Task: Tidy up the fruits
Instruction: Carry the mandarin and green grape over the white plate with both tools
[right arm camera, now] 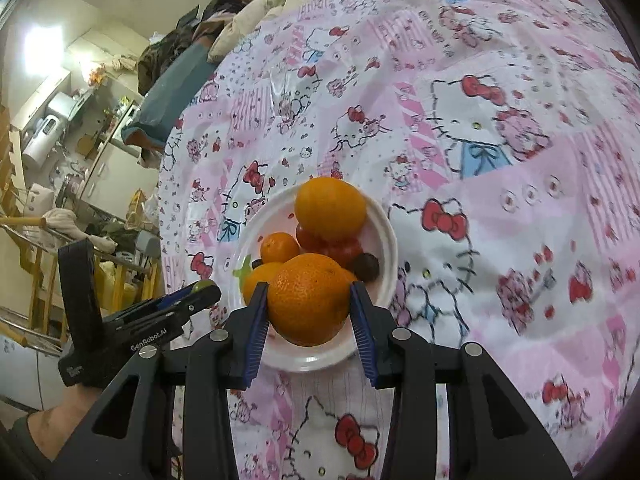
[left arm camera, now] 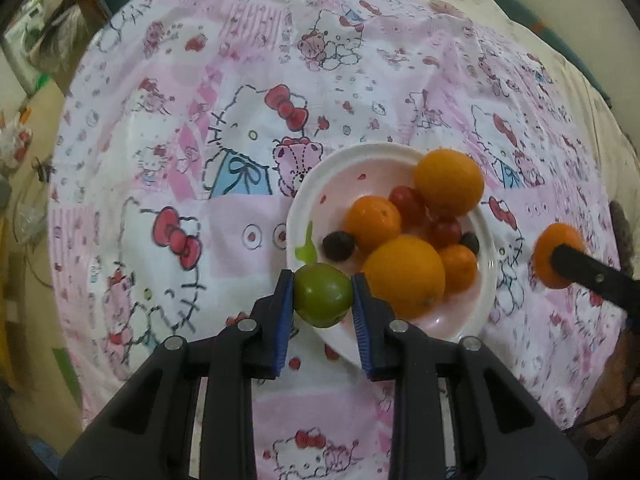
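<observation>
My left gripper (left arm camera: 323,280) is shut on a small green fruit (left arm camera: 323,295), held over the near left rim of a white plate (left arm camera: 306,196). On the plate lie two large oranges (left arm camera: 448,182), smaller tangerines (left arm camera: 373,222), red tomatoes (left arm camera: 408,202) and dark grapes (left arm camera: 338,246). My right gripper (right arm camera: 309,288) is shut on an orange tangerine (right arm camera: 308,304) above the plate's near edge (right arm camera: 312,362). In the left wrist view that tangerine (left arm camera: 546,242) hangs right of the plate, off its rim. The left gripper (right arm camera: 200,290) shows at the left of the right wrist view.
A pink cartoon-cat cloth (left arm camera: 224,128) covers the bed. Bedding and clothes (right arm camera: 240,24) are piled at its far end. Left of the bed are a wooden rack (right arm camera: 44,280), shelves and floor clutter (right arm camera: 60,140). A person's hand (right arm camera: 60,420) holds the left gripper.
</observation>
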Action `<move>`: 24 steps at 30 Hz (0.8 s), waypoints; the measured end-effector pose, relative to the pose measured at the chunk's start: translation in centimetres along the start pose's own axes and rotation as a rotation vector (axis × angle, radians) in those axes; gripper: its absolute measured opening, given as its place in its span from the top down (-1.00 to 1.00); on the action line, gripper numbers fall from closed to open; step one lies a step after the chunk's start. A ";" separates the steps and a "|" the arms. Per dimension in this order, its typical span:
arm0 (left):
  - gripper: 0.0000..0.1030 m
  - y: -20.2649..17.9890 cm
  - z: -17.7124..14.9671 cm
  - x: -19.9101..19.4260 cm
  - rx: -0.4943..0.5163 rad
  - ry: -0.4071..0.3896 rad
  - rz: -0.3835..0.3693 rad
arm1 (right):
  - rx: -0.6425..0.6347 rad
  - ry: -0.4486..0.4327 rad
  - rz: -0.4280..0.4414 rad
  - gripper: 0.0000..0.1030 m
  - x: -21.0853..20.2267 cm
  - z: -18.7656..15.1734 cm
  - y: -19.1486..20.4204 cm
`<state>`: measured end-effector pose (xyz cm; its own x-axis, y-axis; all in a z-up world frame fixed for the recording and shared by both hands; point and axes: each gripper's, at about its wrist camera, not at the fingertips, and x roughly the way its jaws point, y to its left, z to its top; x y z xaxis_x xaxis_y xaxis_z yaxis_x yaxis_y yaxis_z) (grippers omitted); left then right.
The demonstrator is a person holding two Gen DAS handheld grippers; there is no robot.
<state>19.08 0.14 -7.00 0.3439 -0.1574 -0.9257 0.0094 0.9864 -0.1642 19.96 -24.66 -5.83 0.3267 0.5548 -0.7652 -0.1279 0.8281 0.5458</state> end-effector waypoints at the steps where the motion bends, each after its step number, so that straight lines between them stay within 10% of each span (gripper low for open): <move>1: 0.53 0.0 0.2 0.3 0.000 0.002 -0.005 | -0.004 0.009 -0.007 0.20 0.6 0.3 -0.1; 24: 0.52 -0.8 1.2 2.7 0.037 0.035 0.032 | -0.058 0.066 -0.022 0.15 5.5 0.9 0.3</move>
<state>21.08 -0.97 -8.94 0.3118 -0.1266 -0.9417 0.0340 0.9919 -0.1221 22.58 -21.45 -9.56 0.2681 0.5387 -0.7987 -0.1758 0.8425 0.5092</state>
